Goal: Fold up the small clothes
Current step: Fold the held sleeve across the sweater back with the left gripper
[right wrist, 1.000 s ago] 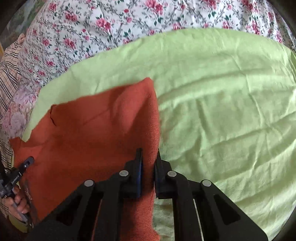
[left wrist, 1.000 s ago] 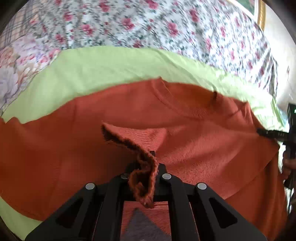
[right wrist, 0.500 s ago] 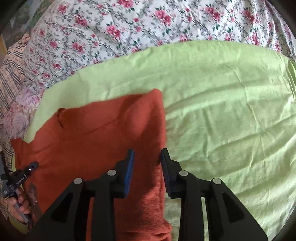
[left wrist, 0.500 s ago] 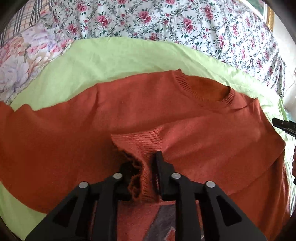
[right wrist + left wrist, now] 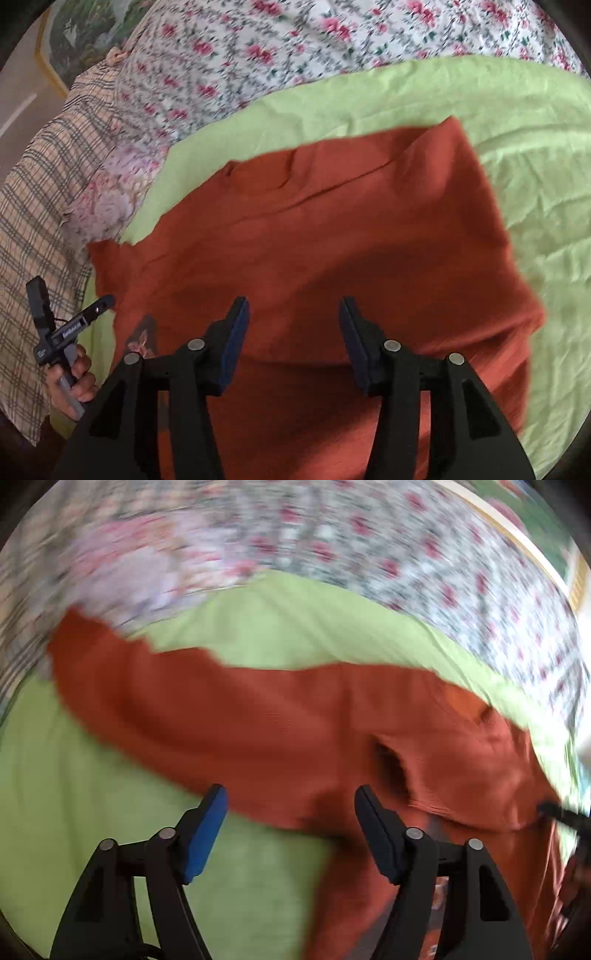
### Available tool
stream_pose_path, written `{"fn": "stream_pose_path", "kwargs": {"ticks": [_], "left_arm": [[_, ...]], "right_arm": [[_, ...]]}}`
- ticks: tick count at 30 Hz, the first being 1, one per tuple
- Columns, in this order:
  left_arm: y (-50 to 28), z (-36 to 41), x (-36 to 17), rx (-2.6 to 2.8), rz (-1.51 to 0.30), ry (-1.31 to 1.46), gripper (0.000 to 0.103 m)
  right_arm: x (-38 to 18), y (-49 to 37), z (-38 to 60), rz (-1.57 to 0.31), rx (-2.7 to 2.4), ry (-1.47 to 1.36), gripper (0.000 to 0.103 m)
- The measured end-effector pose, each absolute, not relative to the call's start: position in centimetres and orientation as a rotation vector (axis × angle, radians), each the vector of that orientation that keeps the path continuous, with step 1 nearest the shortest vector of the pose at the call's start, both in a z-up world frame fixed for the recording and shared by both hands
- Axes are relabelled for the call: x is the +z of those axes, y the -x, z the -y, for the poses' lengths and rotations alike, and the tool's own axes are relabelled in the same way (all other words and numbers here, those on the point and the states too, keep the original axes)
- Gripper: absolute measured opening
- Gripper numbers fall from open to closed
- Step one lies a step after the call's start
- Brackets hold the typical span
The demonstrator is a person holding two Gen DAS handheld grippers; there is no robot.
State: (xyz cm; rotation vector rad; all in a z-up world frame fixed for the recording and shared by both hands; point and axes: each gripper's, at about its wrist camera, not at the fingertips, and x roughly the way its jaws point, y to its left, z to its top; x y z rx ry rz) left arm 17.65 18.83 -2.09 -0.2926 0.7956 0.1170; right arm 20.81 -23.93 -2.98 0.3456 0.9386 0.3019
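A rust-orange knit sweater lies on a light green sheet, with its lower part folded up over the body. It also shows in the right wrist view. My left gripper is open and empty, just above the sweater's near edge. My right gripper is open and empty over the sweater's folded part. The left gripper shows at the left edge of the right wrist view, held in a hand. The left wrist view is blurred by motion.
The green sheet lies on a bed with a floral cover. A plaid cloth and a floral pillow lie at the left. A picture frame is at the far wall.
Both grippers have opened and let go of the sweater's hem. The left gripper has swung left, and the right gripper has pulled back over the folded sweater.
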Motion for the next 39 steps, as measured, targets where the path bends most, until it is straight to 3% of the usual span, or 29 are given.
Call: {"fn": "stream_pose_path", "kwargs": {"ticks": [2, 17, 18, 19, 20, 21, 22, 30, 39], "left_arm": [[-17.0, -21.9, -2.6, 0.178, -0.793, 0.360, 0.081], [-21.6, -44.3, -5.9, 0.464, -0.690, 0.762, 0.082], [-22.1, -44.9, -5.9, 0.480, -0.685, 0.754, 0.080], [-22.6, -45.3, -5.8, 0.496, -0.682, 0.737, 0.071], [-23.2, -45.5, -5.8, 0.507, -0.682, 0.719, 0.049], [-23.6, -45.7, -5.7, 0.502, -0.686, 0.712, 0.033], [-24.0, -45.8, -5.8, 0.481, -0.696, 0.718, 0.007], [-21.4, -39.0, -1.1, 0.362, -0.576, 0.624, 0.005], [-21.7, -19.6, 1.9, 0.019, -0.564, 0.451, 0.005]], "right_arm": [[-3.4, -19.8, 22.8, -0.951, 0.321, -0.355, 0.054], [-4.2, -15.6, 18.2, -1.019, 0.353, -0.337, 0.059], [-4.3, -15.6, 18.2, -1.026, 0.359, -0.339, 0.059], [-4.4, -15.4, 18.0, -1.031, 0.361, -0.338, 0.059], [-4.4, -15.3, 17.8, -1.035, 0.361, -0.333, 0.059], [-4.5, -15.1, 17.6, -1.040, 0.363, -0.325, 0.059], [-4.5, -15.0, 17.4, -1.042, 0.364, -0.321, 0.059], [-4.1, -13.9, 18.5, -1.016, 0.342, -0.358, 0.059], [-3.2, -11.8, 21.5, -0.962, 0.290, -0.426, 0.059]]}}
